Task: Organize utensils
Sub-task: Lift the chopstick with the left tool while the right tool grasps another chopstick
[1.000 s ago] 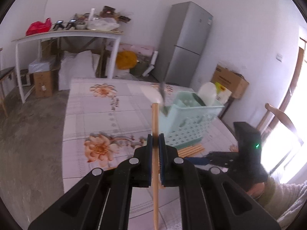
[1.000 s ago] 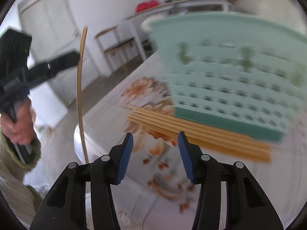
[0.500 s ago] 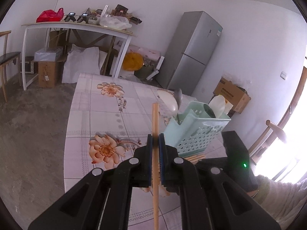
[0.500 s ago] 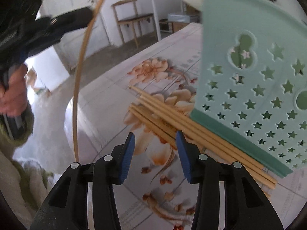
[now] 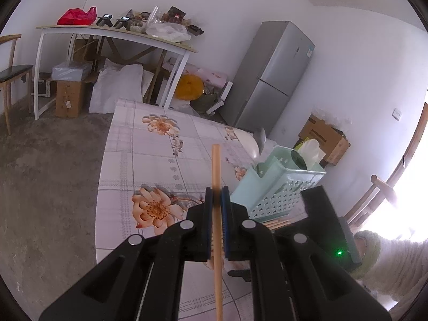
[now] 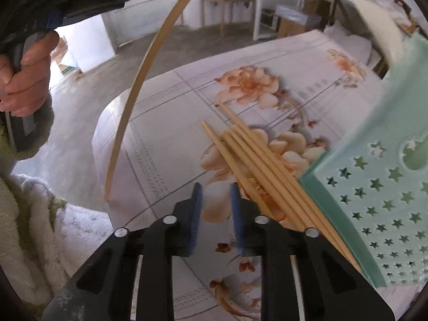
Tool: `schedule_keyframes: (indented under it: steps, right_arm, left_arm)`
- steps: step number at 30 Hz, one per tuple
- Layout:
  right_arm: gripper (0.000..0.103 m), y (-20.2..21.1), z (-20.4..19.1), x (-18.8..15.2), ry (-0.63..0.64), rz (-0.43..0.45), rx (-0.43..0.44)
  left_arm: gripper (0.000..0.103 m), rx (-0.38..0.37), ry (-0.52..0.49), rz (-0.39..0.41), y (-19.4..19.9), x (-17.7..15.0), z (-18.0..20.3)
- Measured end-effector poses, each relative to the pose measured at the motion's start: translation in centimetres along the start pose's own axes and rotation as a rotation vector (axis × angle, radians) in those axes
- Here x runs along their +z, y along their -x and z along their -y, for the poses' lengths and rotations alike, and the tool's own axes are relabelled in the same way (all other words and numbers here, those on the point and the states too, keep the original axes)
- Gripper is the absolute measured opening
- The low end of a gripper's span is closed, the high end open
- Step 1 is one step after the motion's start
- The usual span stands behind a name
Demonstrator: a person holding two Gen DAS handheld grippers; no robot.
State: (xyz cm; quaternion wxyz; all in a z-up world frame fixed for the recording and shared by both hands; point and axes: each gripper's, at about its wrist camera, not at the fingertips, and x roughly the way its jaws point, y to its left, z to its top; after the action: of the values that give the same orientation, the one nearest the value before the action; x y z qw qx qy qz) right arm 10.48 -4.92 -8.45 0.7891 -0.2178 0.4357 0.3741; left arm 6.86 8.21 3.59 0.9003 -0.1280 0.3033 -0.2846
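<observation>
Left to right. On the left the left hand-held gripper (image 5: pixel 217 203) is clamped on a single chopstick (image 5: pixel 215 171), pads pressed on its shaft, the stick poking up and forward past the pads and trailing back under the body. In the right wrist view the same chopstick (image 6: pixel 139 85) hangs clear of the table (image 5: pixel 139 155), not touching it, probably held aloft ready to be dropped into the basket. The person's hand (image 6: pixel 25 77) wraps the left gripper's handle at far left of that view.

Centre: a loose bundle of chopsticks (image 6: pixel 256 160) lies flat on the floral table, running diagonally, its right end tucked against the foot of the basket.

The right hand-held gripper (image 6: pixel 216 206) points down at the table just left of the bundle; its jaws are closing, with nothing between them, only tablecloth visible in the gap. The nearest stick lies just beside the right pad, so a grab now looks likely to miss.

Right: the mint basket (image 5: pixel 278 184) stands upright on the table, already holding a ladle (image 5: pixel 260 140) and white utensils, the evident destination.
</observation>
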Motion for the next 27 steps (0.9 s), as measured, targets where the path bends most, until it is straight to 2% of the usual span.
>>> schedule_keyframes:
  steps: [11, 17, 21, 25, 27]
  right_arm:
    - [0.019, -0.8, 0.3, 2.4, 0.025, 0.046, -0.006]
    - [0.02, -1.3, 0.3, 2.3, 0.025, 0.006, 0.037]
    - [0.019, -1.3, 0.1, 2.4, 0.042, -0.011, 0.032]
    - [0.005, -1.0, -0.7, 2.6, 0.043, 0.03, 0.02]
    - [0.005, -0.5, -1.0, 2.3, 0.039, 0.061, 0.009]
  left_arm:
    - [0.005, 0.024, 0.024, 0.022, 0.7, 0.2, -1.4]
    - [0.005, 0.028, 0.035, 0.023, 0.9, 0.0, -1.9]
    - [0.005, 0.027, 0.035, 0.026, 0.9, 0.1, -1.9]
    - [0.005, 0.029, 0.037, 0.037, 1.2, 0.1, -1.8]
    - [0.005, 0.031, 0.036, 0.046, 1.5, 0.1, -1.6]
